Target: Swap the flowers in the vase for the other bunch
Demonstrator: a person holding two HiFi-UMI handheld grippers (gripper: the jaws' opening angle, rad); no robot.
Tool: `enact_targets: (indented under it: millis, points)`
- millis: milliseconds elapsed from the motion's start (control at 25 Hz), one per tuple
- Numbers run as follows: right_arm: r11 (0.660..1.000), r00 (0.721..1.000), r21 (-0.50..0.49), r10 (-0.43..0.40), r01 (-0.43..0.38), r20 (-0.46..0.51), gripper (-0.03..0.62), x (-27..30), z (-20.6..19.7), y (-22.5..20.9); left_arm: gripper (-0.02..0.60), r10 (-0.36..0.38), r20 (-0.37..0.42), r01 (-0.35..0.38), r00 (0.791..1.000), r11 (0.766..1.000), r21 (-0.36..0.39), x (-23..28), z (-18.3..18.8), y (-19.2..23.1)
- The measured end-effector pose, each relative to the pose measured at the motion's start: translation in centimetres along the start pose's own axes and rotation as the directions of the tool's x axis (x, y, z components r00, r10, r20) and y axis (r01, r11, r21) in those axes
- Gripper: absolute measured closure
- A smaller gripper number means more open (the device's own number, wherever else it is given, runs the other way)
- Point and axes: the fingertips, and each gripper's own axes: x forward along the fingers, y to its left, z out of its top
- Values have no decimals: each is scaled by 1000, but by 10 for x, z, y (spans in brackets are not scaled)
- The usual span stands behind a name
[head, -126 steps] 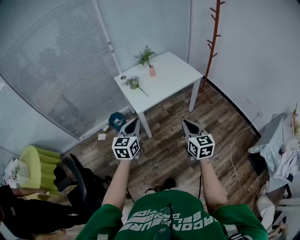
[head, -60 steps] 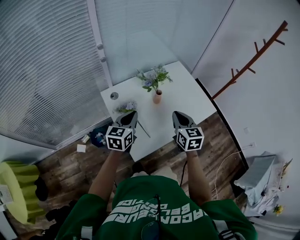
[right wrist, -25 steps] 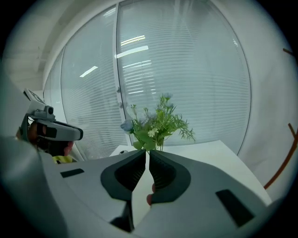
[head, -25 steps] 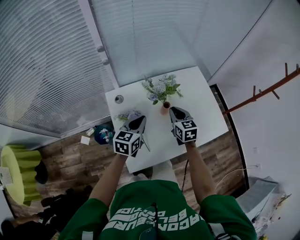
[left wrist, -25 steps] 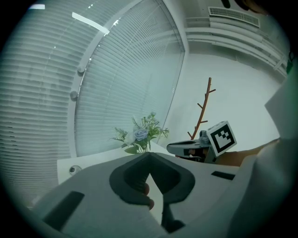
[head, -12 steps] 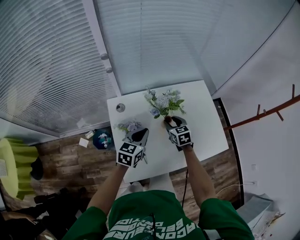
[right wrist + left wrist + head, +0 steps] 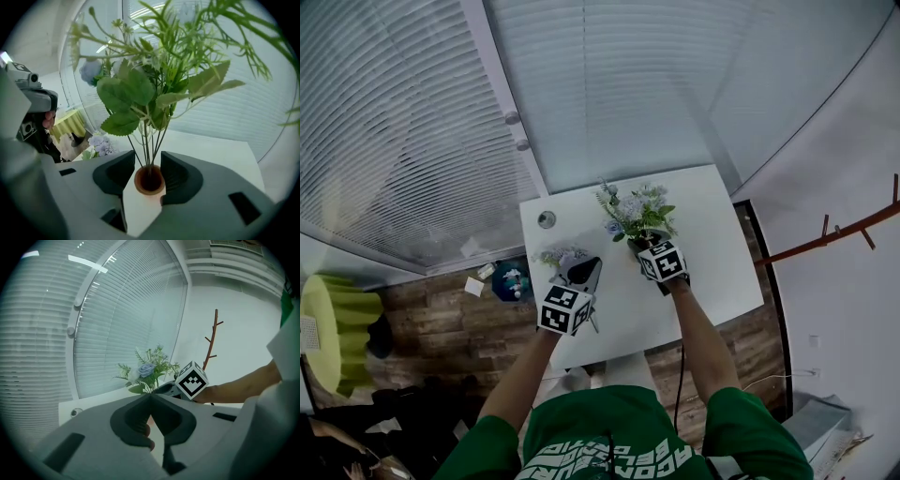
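White worktop [image 7: 712, 253] up against the window blinds [image 7: 609, 84]. Left tongs [image 7: 584, 267] are pinched shut on nothing, hanging left of the vase [image 7: 150, 180]. Right tongs [image 7: 642, 246] have just been opening and now sit spread either side of the vase's neck, not squeezing it. Leafy bouquet [image 7: 639, 211] stands in the vase, and the lilac bunch [image 7: 553, 255] lies flat on the worktop further left.
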Motion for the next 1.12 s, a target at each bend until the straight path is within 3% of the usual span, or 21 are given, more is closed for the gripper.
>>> enact_targets:
  millis: [120, 520, 840, 1120]
  points:
    - [1000, 1000, -12, 10, -10, -11, 431, 7, -7, 1, 578, 7, 0, -7, 1000, 1000, 1, 3, -6, 2]
    - [998, 999, -56, -38, 40, 36, 549, -3, 3, 2, 578, 37, 1, -37, 999, 999, 19, -14, 4, 3]
    - [997, 996, -36, -64, 67, 60, 563, -9, 3, -3, 578, 67, 28, -67, 997, 997, 28, -30, 12, 7]
    - [995, 984, -9, -99, 101, 145, 563, -24, 28, 3, 578, 65, 35, -66, 997, 996, 51, -41, 16, 11]
